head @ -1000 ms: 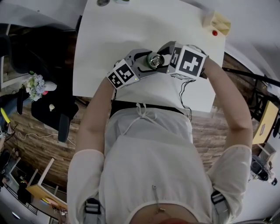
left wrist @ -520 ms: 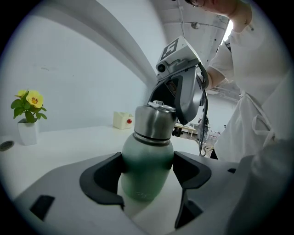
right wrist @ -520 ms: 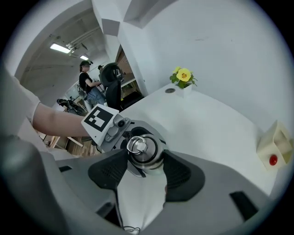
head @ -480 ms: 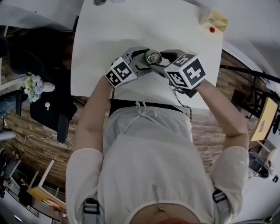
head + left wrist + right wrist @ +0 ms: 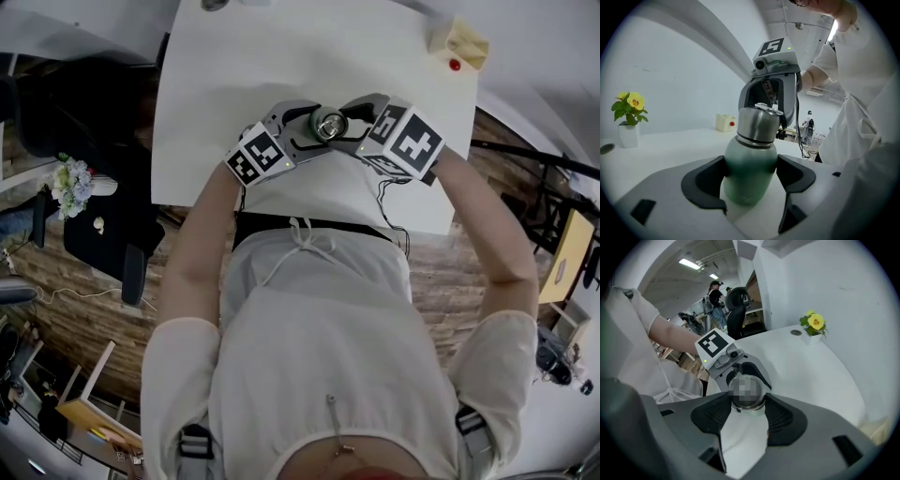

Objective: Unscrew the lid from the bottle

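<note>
Right gripper (image 5: pixel 749 412): the jaws have just closed further, and the pads now bear on both sides of the steel lid (image 5: pixel 746 392). Left gripper (image 5: pixel 751 182): clamped on the body of the green bottle (image 5: pixel 749 157), which is held roughly upright over the white table (image 5: pixel 281 56), near the person's edge. Whether its base rests there cannot be told.

In the head view the left gripper reaches the lid from 8 o'clock and the right from 4 o'clock. Against half a second ago, the right marker cube (image 5: pixel 405 141) has rolled and moved from 5 o'clock toward 3 o'clock. This is judged a fresh grip taken for another unscrewing turn. The lid is still seated.
</note>
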A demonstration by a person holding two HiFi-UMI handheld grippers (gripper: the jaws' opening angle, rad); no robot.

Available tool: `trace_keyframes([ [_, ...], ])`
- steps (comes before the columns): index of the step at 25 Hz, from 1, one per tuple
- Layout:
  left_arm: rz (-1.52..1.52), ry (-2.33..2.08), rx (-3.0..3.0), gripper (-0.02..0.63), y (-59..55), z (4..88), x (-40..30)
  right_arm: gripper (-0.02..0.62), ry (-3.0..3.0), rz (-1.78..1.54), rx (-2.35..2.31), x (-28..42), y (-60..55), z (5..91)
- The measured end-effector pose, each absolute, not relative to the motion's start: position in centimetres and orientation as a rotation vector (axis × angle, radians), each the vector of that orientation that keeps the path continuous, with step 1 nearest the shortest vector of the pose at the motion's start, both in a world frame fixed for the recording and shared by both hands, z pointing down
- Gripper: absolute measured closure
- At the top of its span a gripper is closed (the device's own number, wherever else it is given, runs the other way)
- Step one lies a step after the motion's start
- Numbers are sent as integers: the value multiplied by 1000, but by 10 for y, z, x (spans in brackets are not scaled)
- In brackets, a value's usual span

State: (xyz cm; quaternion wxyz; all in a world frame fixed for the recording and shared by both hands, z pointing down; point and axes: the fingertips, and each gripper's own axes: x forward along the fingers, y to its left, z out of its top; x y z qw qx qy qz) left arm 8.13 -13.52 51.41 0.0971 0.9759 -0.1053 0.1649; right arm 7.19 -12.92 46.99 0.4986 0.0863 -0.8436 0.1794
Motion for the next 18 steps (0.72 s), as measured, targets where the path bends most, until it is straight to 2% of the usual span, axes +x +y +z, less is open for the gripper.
trace_keyframes([
  [7,489,-311,2888,247,-135,515,80,357,-1901,174,-188,70,-123,469],
  [14,491,-313,2888,247,-135,515,80,353,-1854,123,-192,74,-124,470],
  [16,491,-311,2887,247,-135,514,80,334,-1867,137,-113,76,-128,469],
  [18,492,-314,2887,247,-135,514,80,286,-1941,201,-26,71,-127,465],
])
